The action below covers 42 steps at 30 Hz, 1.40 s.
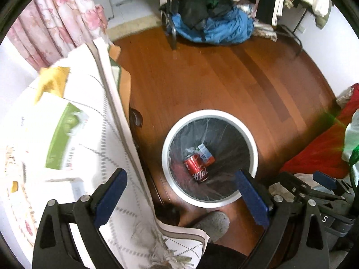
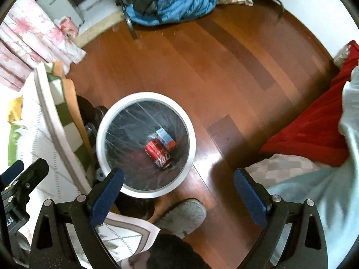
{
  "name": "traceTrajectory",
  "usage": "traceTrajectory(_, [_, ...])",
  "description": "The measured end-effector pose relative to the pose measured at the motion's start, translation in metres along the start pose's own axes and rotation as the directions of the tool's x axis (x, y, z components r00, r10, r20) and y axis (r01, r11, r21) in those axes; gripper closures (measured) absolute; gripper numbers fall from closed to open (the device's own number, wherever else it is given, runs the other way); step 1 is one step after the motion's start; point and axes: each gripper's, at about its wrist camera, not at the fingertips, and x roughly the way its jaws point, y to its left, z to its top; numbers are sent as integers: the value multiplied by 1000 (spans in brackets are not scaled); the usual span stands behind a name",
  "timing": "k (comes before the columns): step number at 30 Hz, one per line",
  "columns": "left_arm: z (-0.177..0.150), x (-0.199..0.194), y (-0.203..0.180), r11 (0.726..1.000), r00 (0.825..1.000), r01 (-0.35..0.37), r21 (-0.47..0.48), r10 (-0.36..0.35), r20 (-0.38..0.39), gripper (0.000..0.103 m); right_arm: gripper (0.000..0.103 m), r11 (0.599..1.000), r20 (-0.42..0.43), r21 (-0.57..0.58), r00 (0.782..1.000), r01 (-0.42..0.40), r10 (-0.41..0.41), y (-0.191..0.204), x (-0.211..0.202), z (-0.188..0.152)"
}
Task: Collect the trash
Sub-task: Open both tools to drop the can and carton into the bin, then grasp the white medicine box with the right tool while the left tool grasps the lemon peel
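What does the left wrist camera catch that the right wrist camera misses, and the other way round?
Only the left wrist view shows the green and white box lying on the patterned cloth, and a green plastic bag at the far right.

Only the right wrist view shows the white appliance by the curtain and a pale sleeve.

Both show the open, empty tongs, left and right, the white bin, the red can inside it, a grey slipper and the blue bundle.

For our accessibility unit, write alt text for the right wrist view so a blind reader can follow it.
An open, empty right gripper hangs above a white-rimmed trash bin on a wooden floor. In the bin's liner lie a red soda can and a small carton. A grey slipper shows below; a patterned tablecloth lies left.
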Motion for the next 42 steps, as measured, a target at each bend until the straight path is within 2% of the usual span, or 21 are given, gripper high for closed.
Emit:
traceTrajectory(5, [-4, -55, 16, 1000, 997, 4, -27, -2, 80, 4, 3, 999, 81, 14, 996, -42, 41, 10, -63, -8])
traceTrajectory(9, [-12, -102, 51, 997, 988, -14, -79, 26, 153, 4, 3, 994, 127, -29, 986, -102, 105, 42, -107, -18])
traceTrajectory(12, [-26, -126, 95, 988, 980, -51, -148, 78, 182, 4, 3, 982, 122, -120, 979, -148, 163, 86, -125, -28])
traceTrajectory(16, [-60, -133, 168, 951, 969, -147, -272, 193, 153, 4, 3, 928, 56, -325, 976, -182, 210, 175, -119, -44])
traceTrajectory(19, [-102, -110, 226, 904, 965, -213, -371, 253, 63, 4, 3, 846, -22, -502, 980, -180, 195, 251, -96, -61])
traceTrajectory(22, [-140, -83, 270, 859, 959, -265, -437, 283, -25, 4, 3, 735, -77, -666, 992, -125, 99, 327, -60, -82])
traceTrajectory(23, [-150, -75, 283, 846, 956, -281, -454, 289, -53, 4, 3, 708, -79, -698, 994, -108, 73, 341, -52, -86])
traceTrajectory(24, [-163, -63, 298, 828, 953, -295, -476, 290, -84, 4, 3, 664, -77, -744, 996, -79, 32, 361, -39, -93])
traceTrajectory(28, [-195, -37, 333, 795, 951, -308, -523, 271, -149, 4, 3, 522, -46, -853, 993, 17, -108, 404, 5, -111])
traceTrajectory(31, [-208, -26, 348, 783, 953, -302, -544, 250, -169, 4, 3, 479, -26, -876, 987, 54, -159, 419, 21, -114])
traceTrajectory(33, [-212, -23, 352, 783, 958, -285, -553, 235, -161, 2, 6, 487, -43, -872, 985, 46, -169, 423, 29, -114])
traceTrajectory(35, [-213, -22, 356, 788, 963, -268, -555, 222, -150, 2, 22, 530, -93, -848, 983, 3, -155, 426, 31, -110])
traceTrajectory(36, [-213, -22, 357, 791, 963, -268, -551, 223, -149, 2, 29, 576, -154, -816, 980, -53, -127, 423, 30, -108])
traceTrajectory(37, [-212, -22, 359, 793, 961, -276, -543, 234, -147, 2, 40, 605, -192, -791, 975, -86, -112, 422, 30, -105])
traceTrajectory(38, [-212, -21, 363, 796, 960, -279, -538, 240, -143, 2, 47, 659, -229, -744, 969, -110, -97, 418, 29, -102])
traceTrajectory(40, [-208, -23, 368, 802, 960, -277, -529, 246, -131, 2, 50, 734, -271, -664, 961, -145, -56, 412, 27, -98])
traceTrajectory(42, [-200, -25, 375, 814, 962, -272, -513, 251, -112, 2, 51, 826, -317, -531, 948, -191, 16, 403, 25, -90])
